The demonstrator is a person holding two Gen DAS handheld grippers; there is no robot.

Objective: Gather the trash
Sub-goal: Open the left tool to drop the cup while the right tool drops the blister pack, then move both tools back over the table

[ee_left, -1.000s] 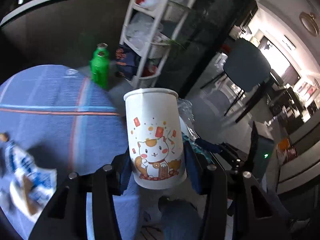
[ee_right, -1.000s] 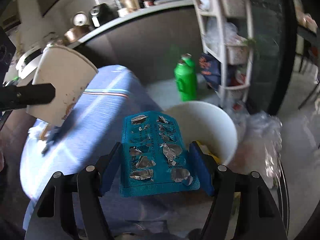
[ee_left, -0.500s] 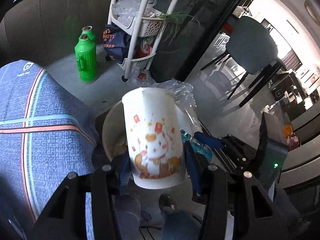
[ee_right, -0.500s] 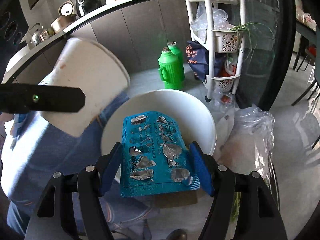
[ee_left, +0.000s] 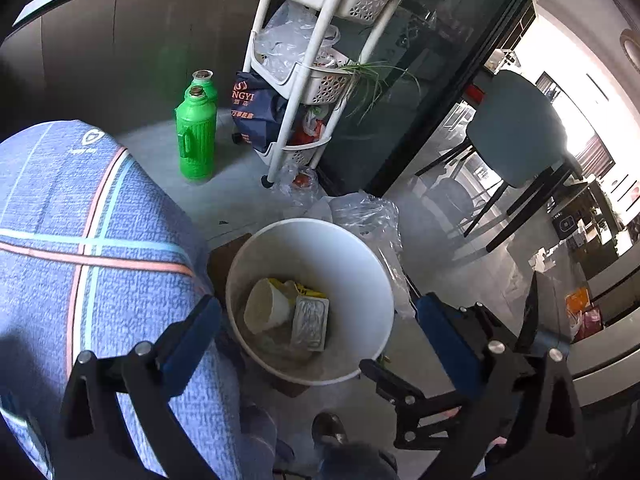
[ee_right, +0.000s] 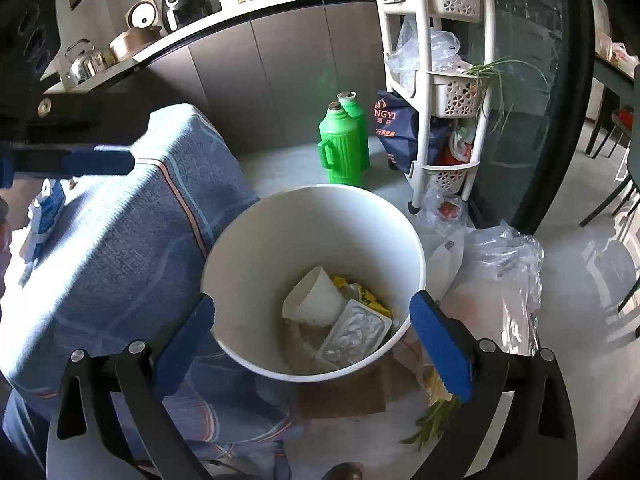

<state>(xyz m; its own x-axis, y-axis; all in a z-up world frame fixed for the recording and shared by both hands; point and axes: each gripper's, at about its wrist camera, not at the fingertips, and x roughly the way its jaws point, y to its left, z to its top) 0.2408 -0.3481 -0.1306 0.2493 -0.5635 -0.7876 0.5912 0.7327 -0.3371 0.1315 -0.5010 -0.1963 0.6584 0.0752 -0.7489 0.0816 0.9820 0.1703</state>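
A white trash bin point(ee_left: 360, 264) stands on the floor beside the blue-clothed table point(ee_left: 80, 240); it also shows in the right wrist view point(ee_right: 256, 248). Inside lie the paper cup point(ee_left: 266, 306) on its side and the blister pack point(ee_left: 310, 322) face down, also seen in the right wrist view as the cup point(ee_right: 316, 298) and the pack point(ee_right: 354, 334). My left gripper point(ee_left: 316, 320) is open and empty above the bin. My right gripper point(ee_right: 312, 320) is open and empty above the bin.
Two green jugs point(ee_left: 196, 136) stand on the floor by a white shelf cart point(ee_left: 316, 80). Clear plastic bags point(ee_right: 504, 264) lie right of the bin. A blue-and-white wrapper point(ee_right: 44, 216) lies on the table. A chair point(ee_left: 516, 140) stands at the far right.
Both grippers opened over the bin. The paper cup and the blister pack dropped out of them and now lie inside the bin.
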